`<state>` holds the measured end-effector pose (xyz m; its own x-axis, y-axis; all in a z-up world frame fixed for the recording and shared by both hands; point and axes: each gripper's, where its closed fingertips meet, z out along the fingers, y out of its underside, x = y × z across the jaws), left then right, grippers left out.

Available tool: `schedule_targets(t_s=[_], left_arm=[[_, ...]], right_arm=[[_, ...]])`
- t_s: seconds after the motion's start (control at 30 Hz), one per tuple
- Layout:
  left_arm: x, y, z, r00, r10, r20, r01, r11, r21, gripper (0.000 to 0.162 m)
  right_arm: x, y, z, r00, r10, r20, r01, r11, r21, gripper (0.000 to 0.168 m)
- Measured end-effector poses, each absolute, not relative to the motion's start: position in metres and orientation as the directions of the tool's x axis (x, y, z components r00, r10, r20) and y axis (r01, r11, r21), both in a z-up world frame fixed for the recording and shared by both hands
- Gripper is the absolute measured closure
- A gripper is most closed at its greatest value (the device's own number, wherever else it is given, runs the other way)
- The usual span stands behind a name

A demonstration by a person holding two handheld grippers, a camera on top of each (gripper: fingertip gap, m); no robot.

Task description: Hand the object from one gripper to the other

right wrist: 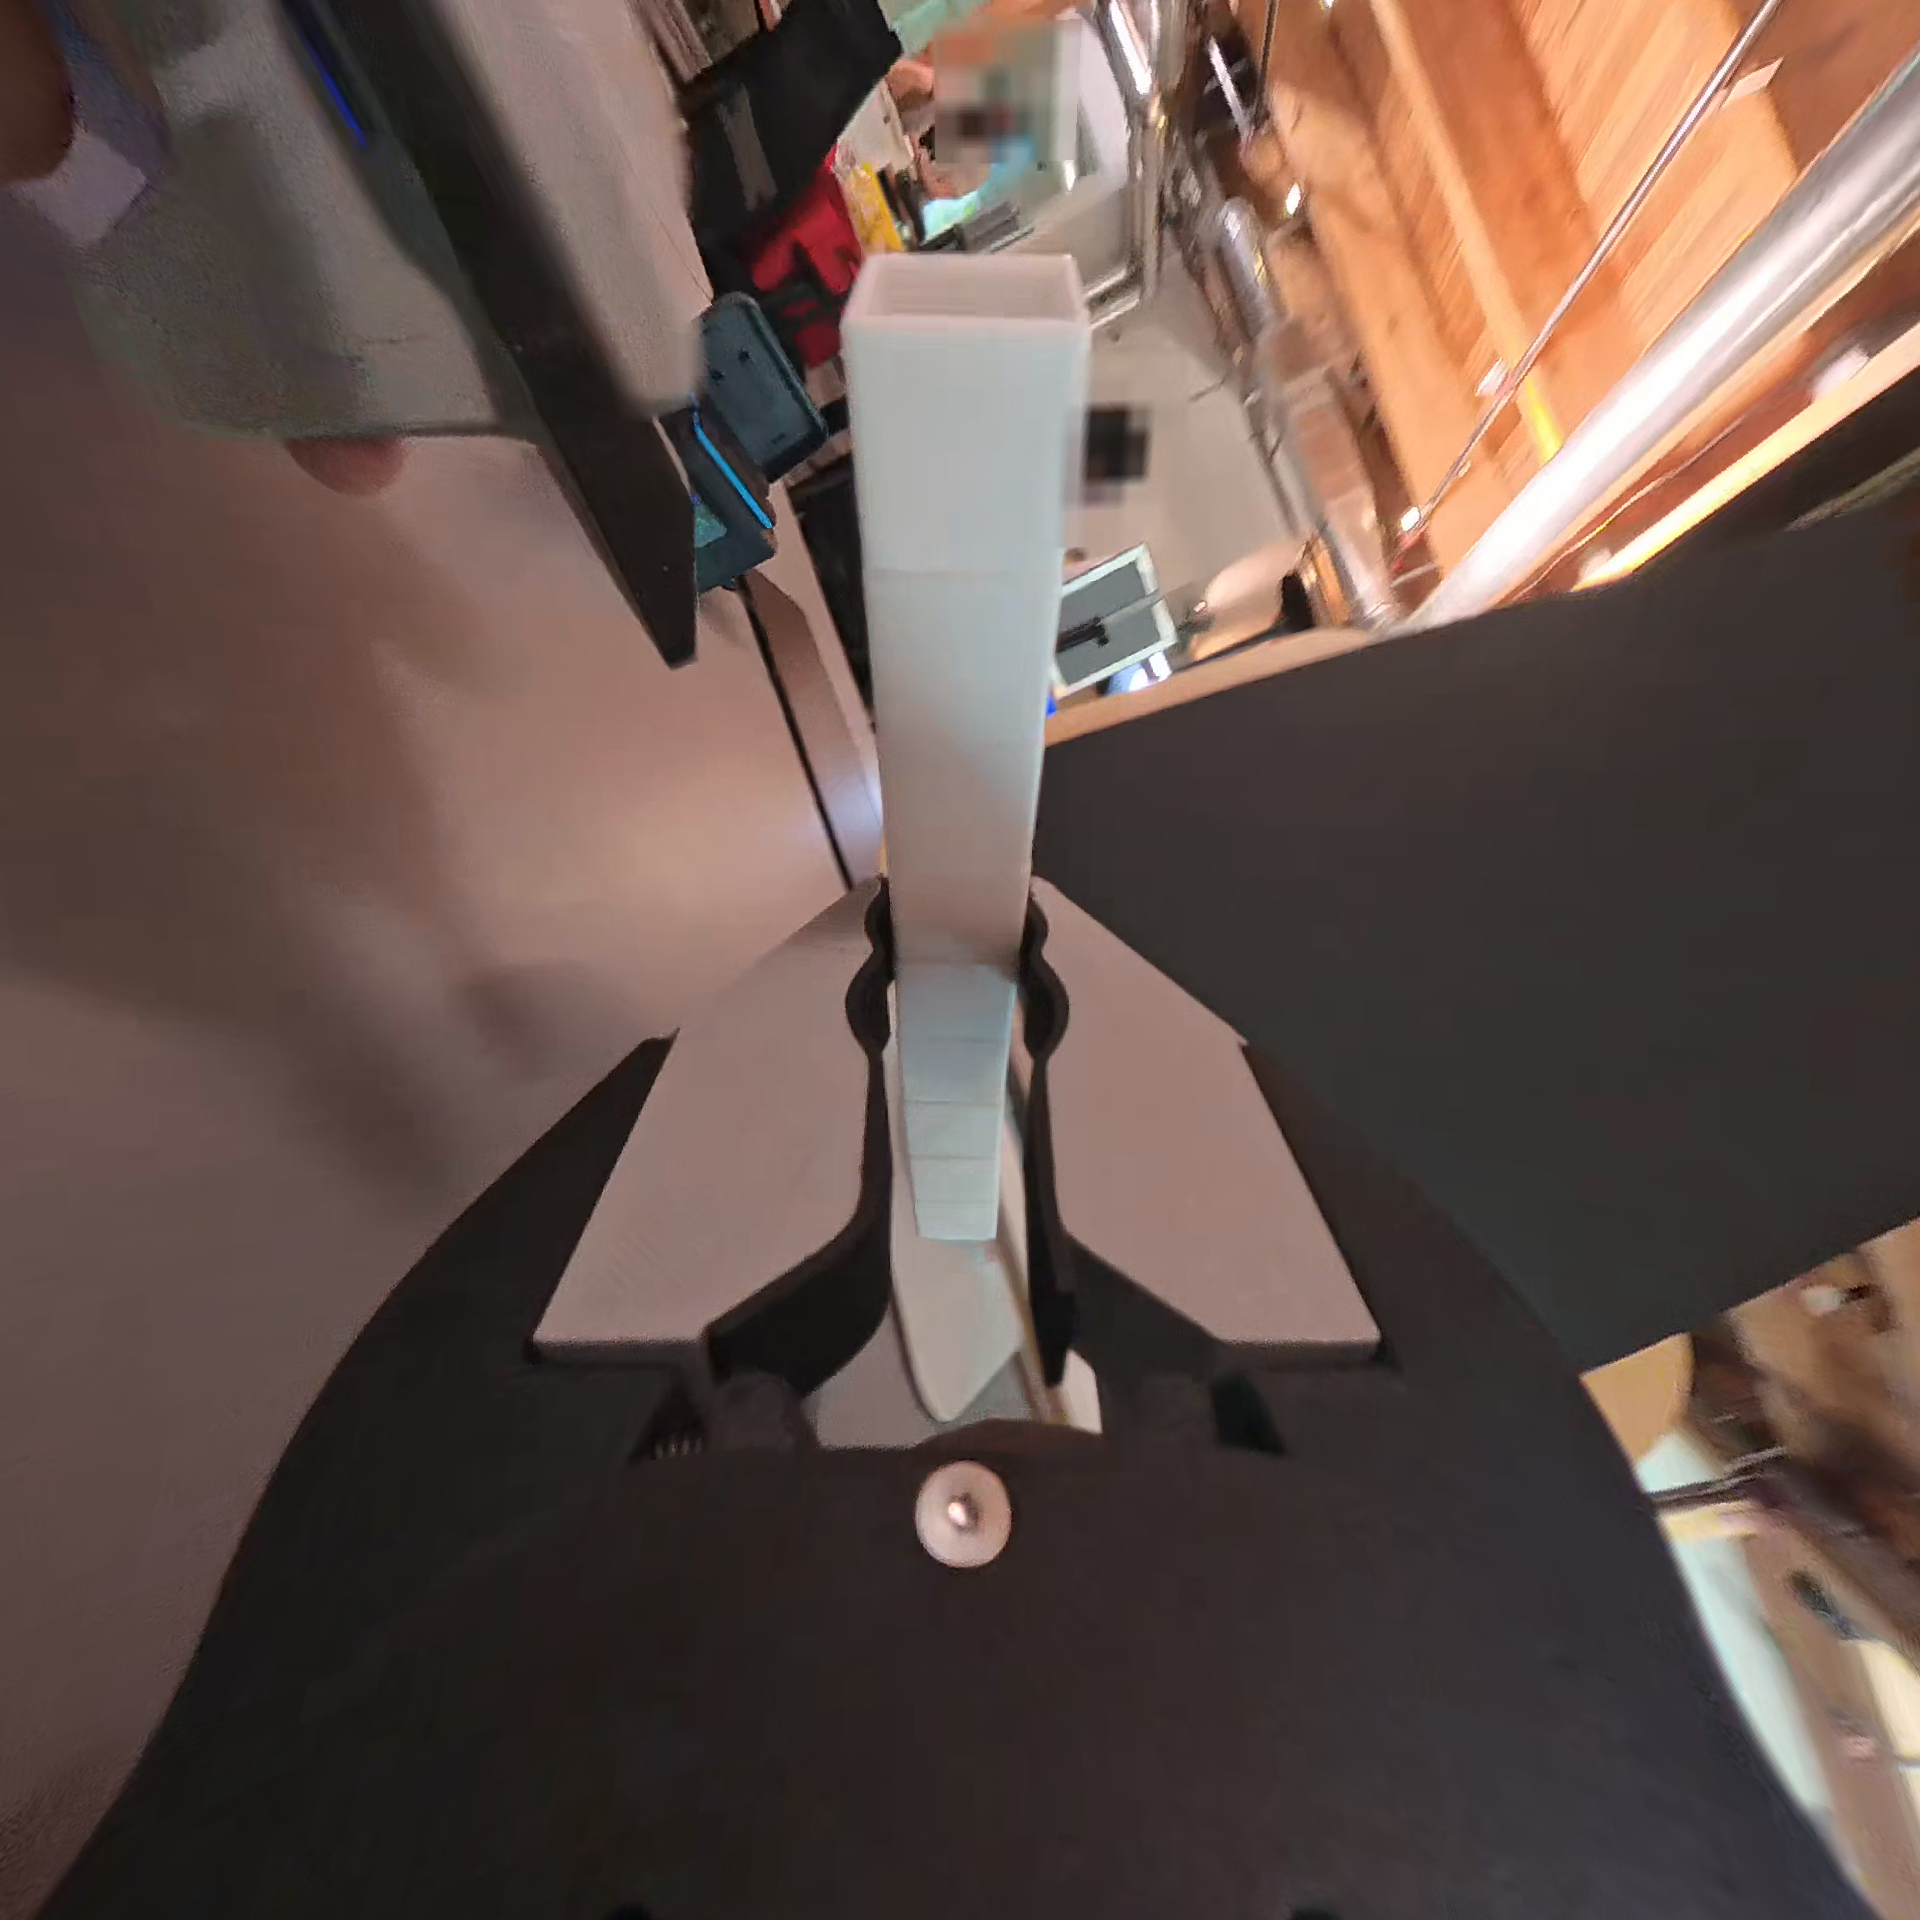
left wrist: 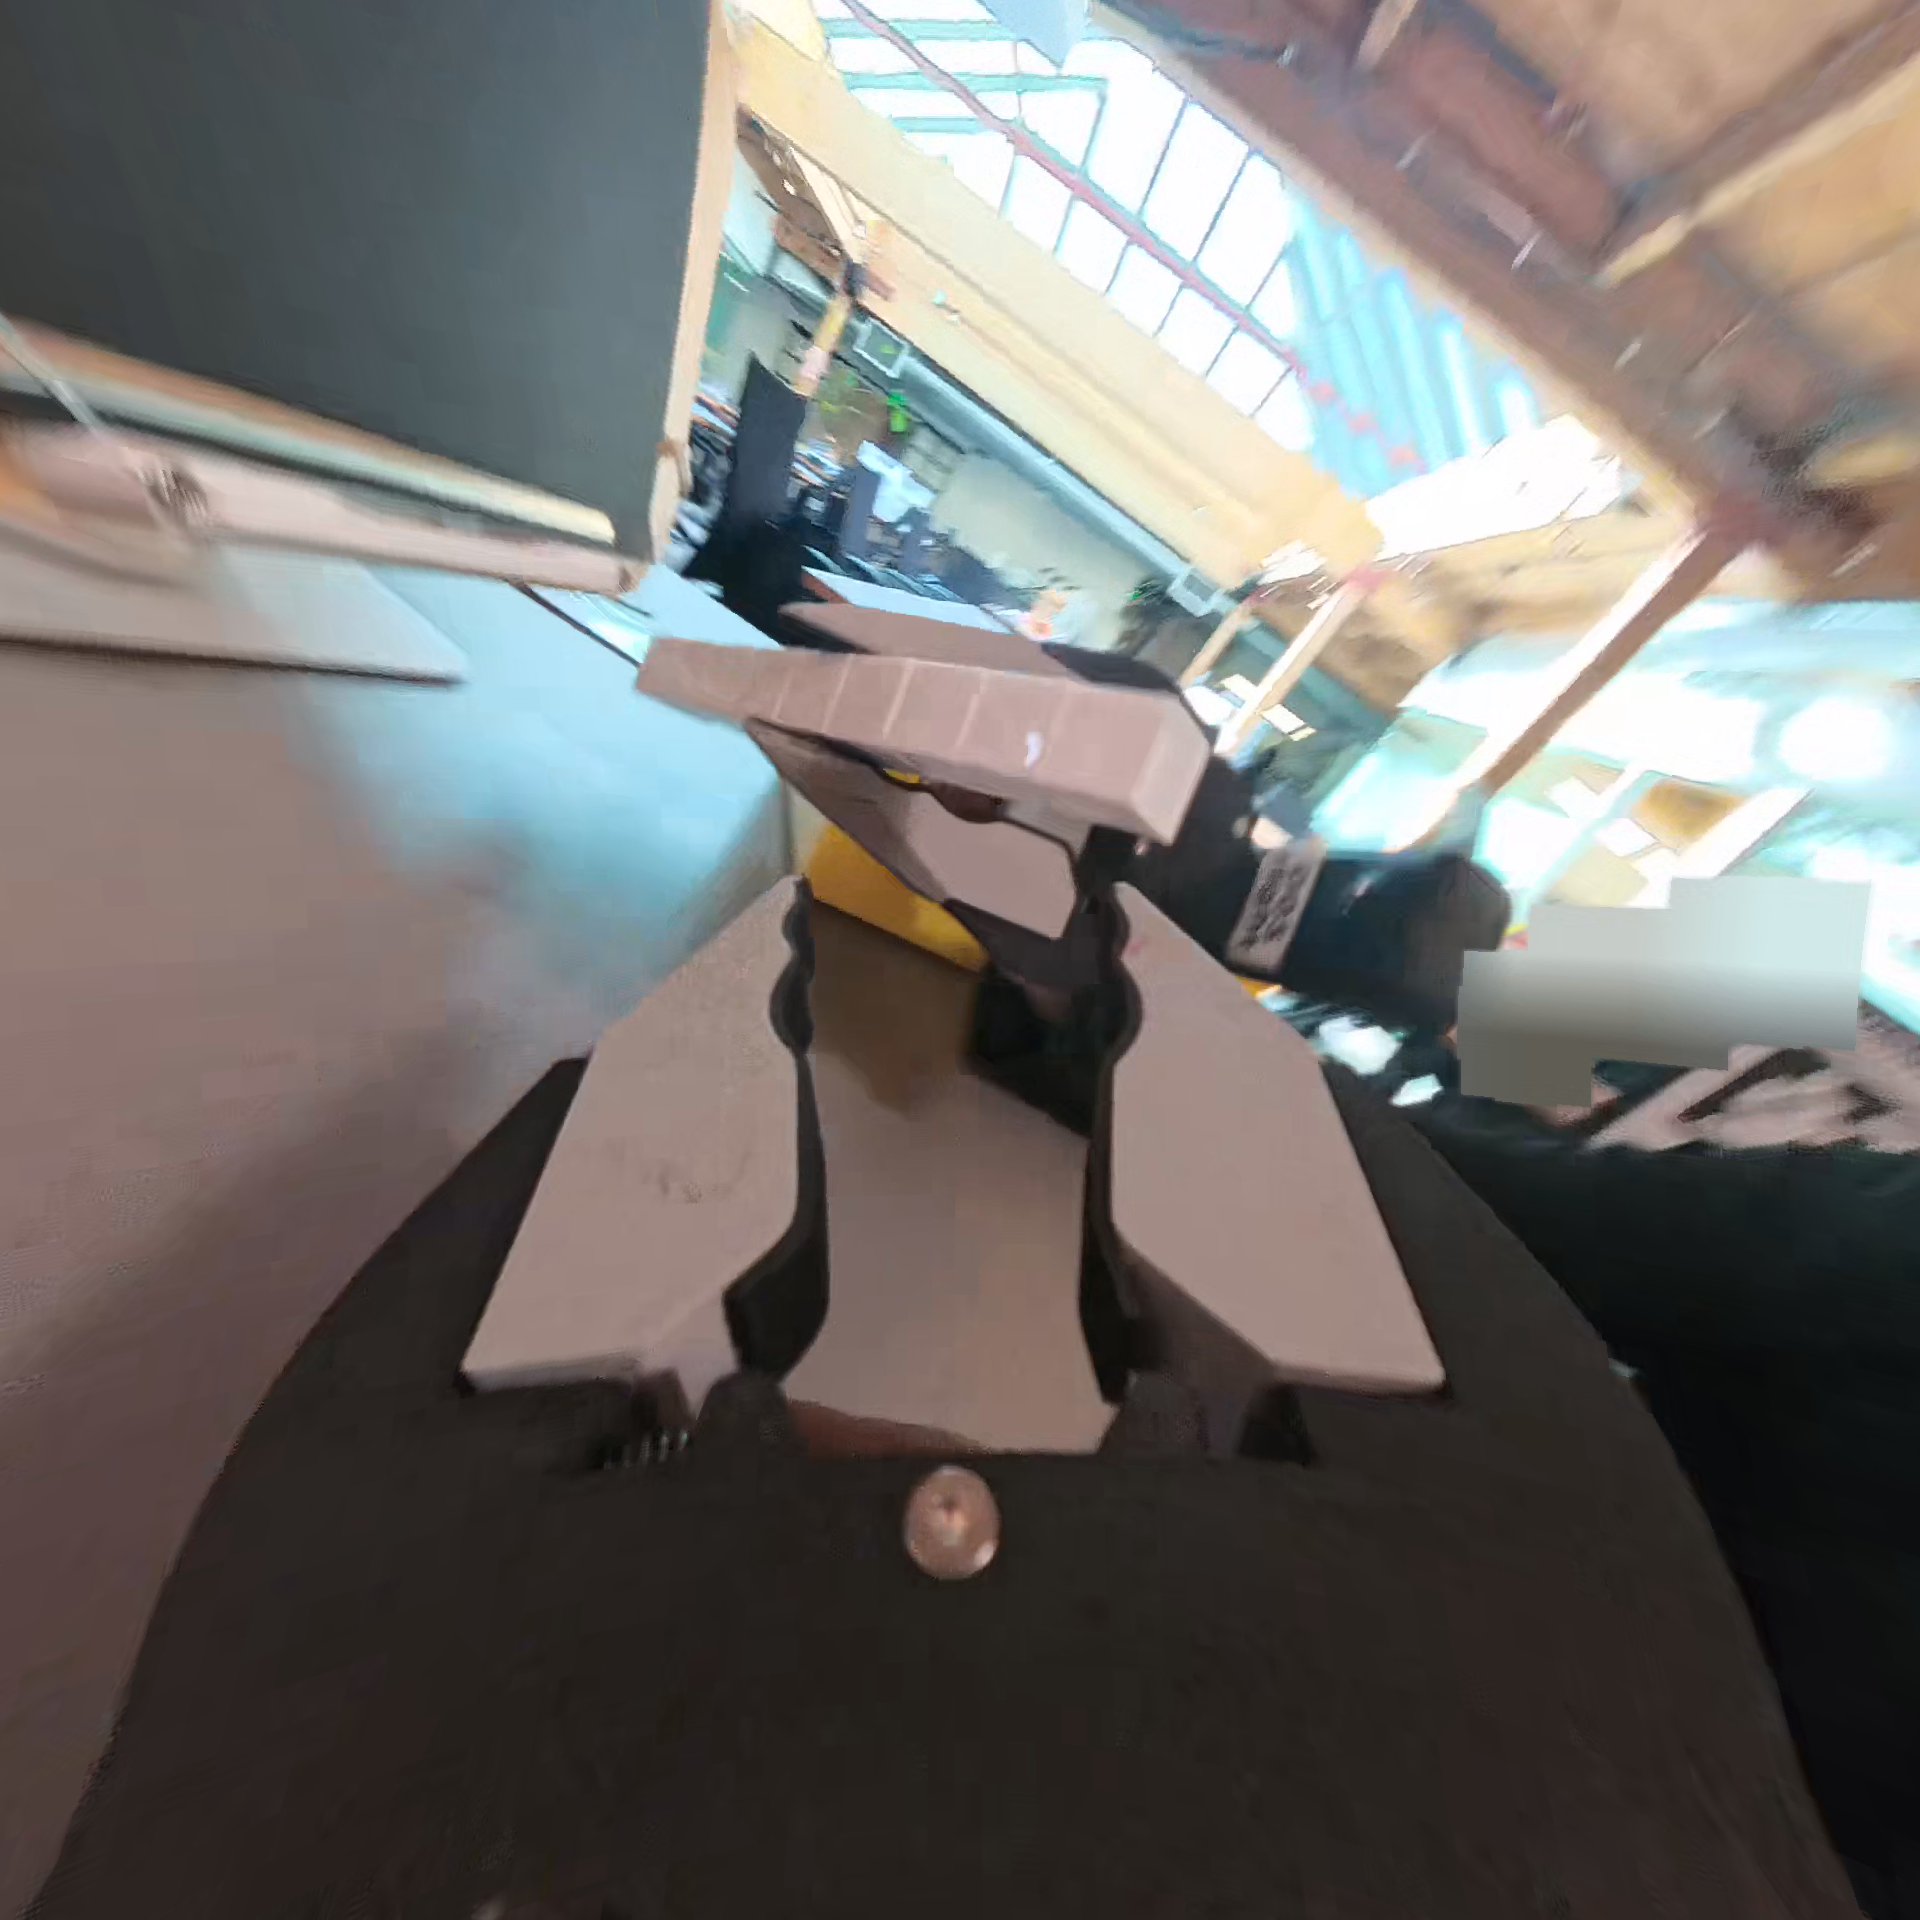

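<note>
Right gripper (right wrist: 956,935) pinches the white square tube (right wrist: 961,582) near one end, presenting its free length. Left gripper (left wrist: 961,914), spread and empty, faces it, apparently ready to receive.

Left gripper (left wrist: 961,914) jaws parted; right gripper (right wrist: 956,935) jaws clamped

Blurred by motion: beams and windows (left wrist: 1195,249) across the left wrist view, wooden wall and metal pipes (right wrist: 1714,343) in the right wrist view. Hidden between the right gripper (right wrist: 956,940) fingers: lower end of the white square tube (right wrist: 961,582). Cut off at the frame edge: dark panel (right wrist: 1558,935).
</note>
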<state>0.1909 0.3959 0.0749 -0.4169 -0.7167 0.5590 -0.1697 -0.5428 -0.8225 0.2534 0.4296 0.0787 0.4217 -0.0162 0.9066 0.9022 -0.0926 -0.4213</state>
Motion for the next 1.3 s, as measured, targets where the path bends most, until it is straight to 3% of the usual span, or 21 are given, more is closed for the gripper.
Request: schedule_targets(t_s=[0.13,0.23,0.47,0.53,0.57,0.67,0.77,0.93,1.03,1.1,1.17,1.23,1.3], left_arm=[[0.180,0.399,0.075,-0.478,-0.449,0.755,-0.302,-0.723,-0.622,0.117],[0.174,0.398,0.083,-0.524,-0.341,0.781,-0.331,-0.763,-0.555,0.109],[0.176,0.370,0.073,-0.528,-0.330,0.782,-0.429,-0.691,-0.581,0.104],[0.177,0.358,0.066,-0.534,-0.336,0.776,-0.466,-0.648,-0.602,0.113],[0.179,0.355,0.059,-0.525,-0.365,0.769,-0.478,-0.621,-0.622,0.129],[0.184,0.357,0.046,-0.492,-0.436,0.754,-0.480,-0.586,-0.652,0.133],[0.189,0.372,0.046,-0.457,-0.461,0.761,-0.435,-0.631,-0.643,0.139],[0.194,0.401,0.057,-0.432,-0.466,0.772,-0.302,-0.732,-0.610,0.142],[0.195,0.414,0.068,-0.445,-0.488,0.751,-0.202,-0.762,-0.615,0.142],[0.193,0.419,0.076,-0.464,-0.532,0.708,-0.134,-0.748,-0.650,0.142],[0.191,0.418,0.084,-0.482,-0.583,0.654,-0.080,-0.714,-0.695,0.142],[0.187,0.412,0.093,-0.529,-0.588,0.612,-0.050,-0.698,-0.714,0.142],[0.186,0.405,0.098,-0.561,-0.599,0.572,-0.025,-0.678,-0.735,0.142]], right_arm=[[0.243,0.426,0.088,0.190,-0.109,0.976,0.978,-0.066,-0.198,0.148],[0.238,0.421,0.092,0.043,-0.159,0.986,0.996,-0.064,-0.054,0.149],[0.224,0.421,0.080,-0.106,-0.137,0.985,0.993,-0.068,0.097,0.148],[0.213,0.424,0.071,-0.158,-0.117,0.980,0.987,-0.056,0.153,0.149],[0.209,0.425,0.069,-0.173,-0.116,0.978,0.984,-0.051,0.168,0.149],[0.209,0.427,0.062,-0.158,-0.072,0.985,0.986,-0.057,0.154,0.147],[0.217,0.426,0.062,-0.064,-0.033,0.997,0.997,-0.056,0.062,0.137],[0.227,0.413,0.086,0.239,-0.015,0.971,0.971,-0.001,-0.239,0.121],[0.229,0.407,0.093,0.499,0.064,0.865,0.864,0.039,-0.501,0.132],[0.220,0.407,0.089,0.709,0.214,0.672,0.680,0.046,-0.732,0.134],[0.208,0.408,0.085,0.849,0.395,0.351,0.393,-0.029,-0.919,0.120],[0.195,0.404,0.091,0.842,0.538,0.041,0.111,-0.099,-0.989,0.114],[0.198,0.403,0.102,0.775,0.594,-0.215,-0.146,-0.164,-0.976,0.116]])
